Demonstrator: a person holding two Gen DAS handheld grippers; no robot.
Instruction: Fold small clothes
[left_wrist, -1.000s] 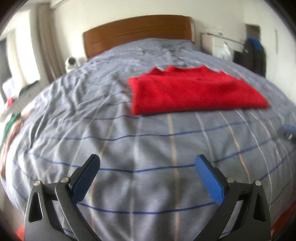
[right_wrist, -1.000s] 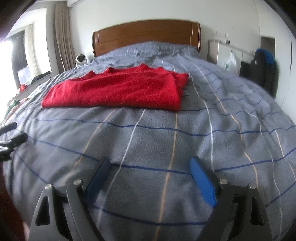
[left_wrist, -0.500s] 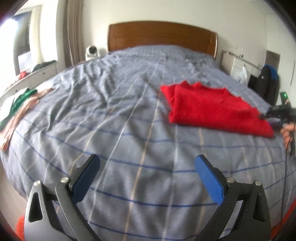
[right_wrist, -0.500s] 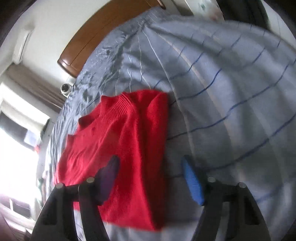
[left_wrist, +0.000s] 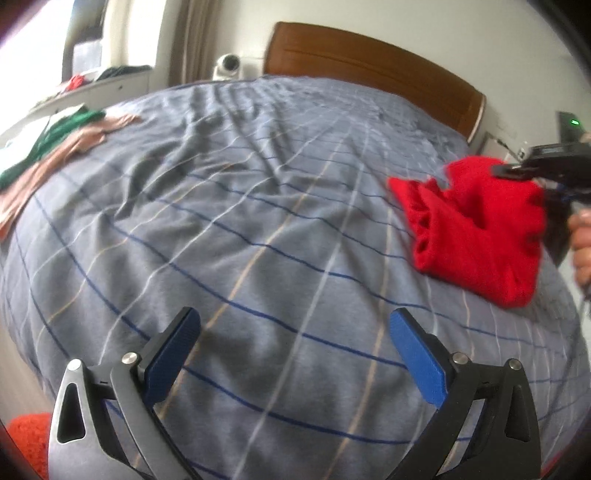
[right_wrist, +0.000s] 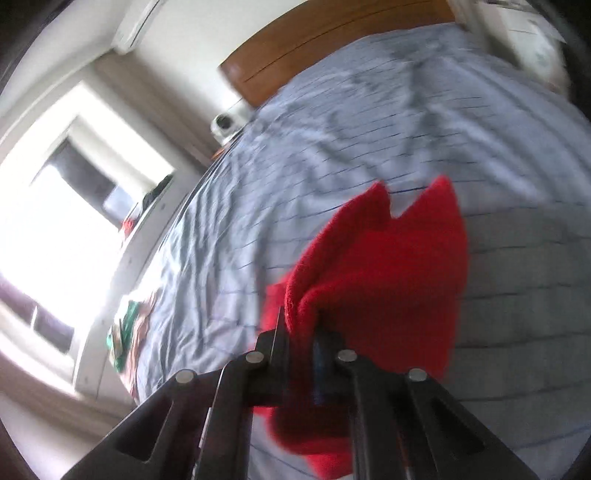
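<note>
The red sweater (left_wrist: 476, 229) is a soft, thick knit, light and floppy by the look of it, so it will sag and unfold wherever it is not held; a folded edge or corner gripping all layers seems the best hold. It lies bunched near the right edge of the bed (left_wrist: 258, 206), one edge lifted and clenched in the right gripper (right_wrist: 301, 332). The left gripper (left_wrist: 293, 354) hovers spread wide and empty near the foot edge, well apart from it.
</note>
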